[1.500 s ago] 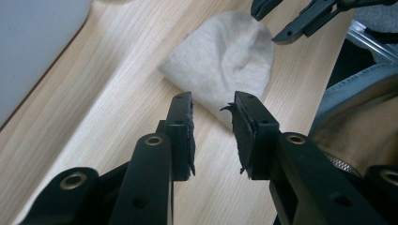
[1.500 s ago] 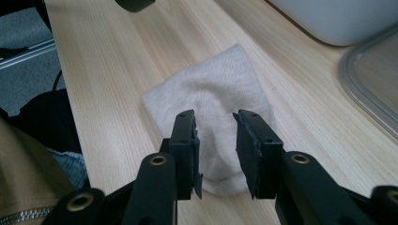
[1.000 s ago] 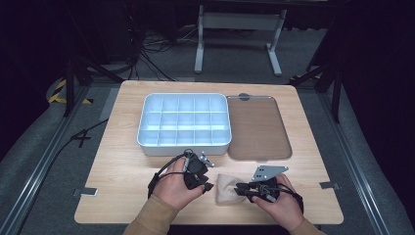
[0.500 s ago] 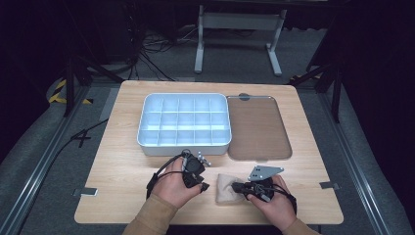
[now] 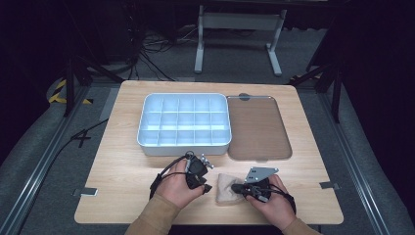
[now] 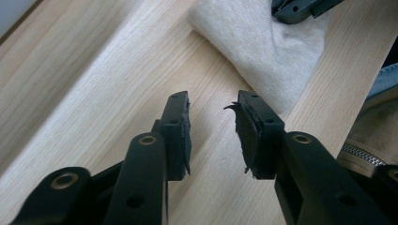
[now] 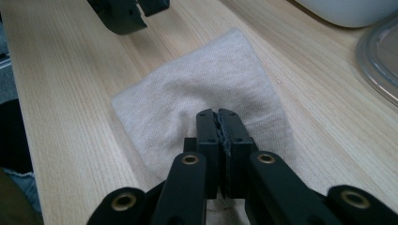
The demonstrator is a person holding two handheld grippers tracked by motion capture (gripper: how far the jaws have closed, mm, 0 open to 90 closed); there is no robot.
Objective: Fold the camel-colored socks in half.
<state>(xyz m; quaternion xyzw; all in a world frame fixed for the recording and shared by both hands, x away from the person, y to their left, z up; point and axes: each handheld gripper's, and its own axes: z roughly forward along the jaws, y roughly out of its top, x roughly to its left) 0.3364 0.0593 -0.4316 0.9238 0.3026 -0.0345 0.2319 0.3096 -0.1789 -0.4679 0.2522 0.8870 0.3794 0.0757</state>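
A: Right claw (image 7: 219, 123) status?

B: Pinched tight on the beige cloth (image 7: 202, 93), jaws have just been closing, pads now pressed together w/ a fold of fabric between them. In the high view I see the same claw (image 5: 240, 187) at the cloth's (image 5: 226, 188) right edge.

A: Where's the cloth sitting?

B: Flat on the wooden surface (image 5: 122, 171), near the front edge, between my two hands and in front of the compartment tray (image 5: 184, 122) and the clear lid (image 5: 257, 127) beside it.

A: Left claw?

B: Left claw (image 6: 213, 117) roughly half open, nothing between the pads, just bare wood under it. Cloth corner (image 6: 263, 51) lies just ahead of it, not touching. From above it (image 5: 204, 185) sits just left of the cloth.

A: Anything changed vs. a sec ago?

B: Right-hand side of the cloth looks bunched up more now, under the right claw. Left hand approx. same spot, tray and lid unmoved.
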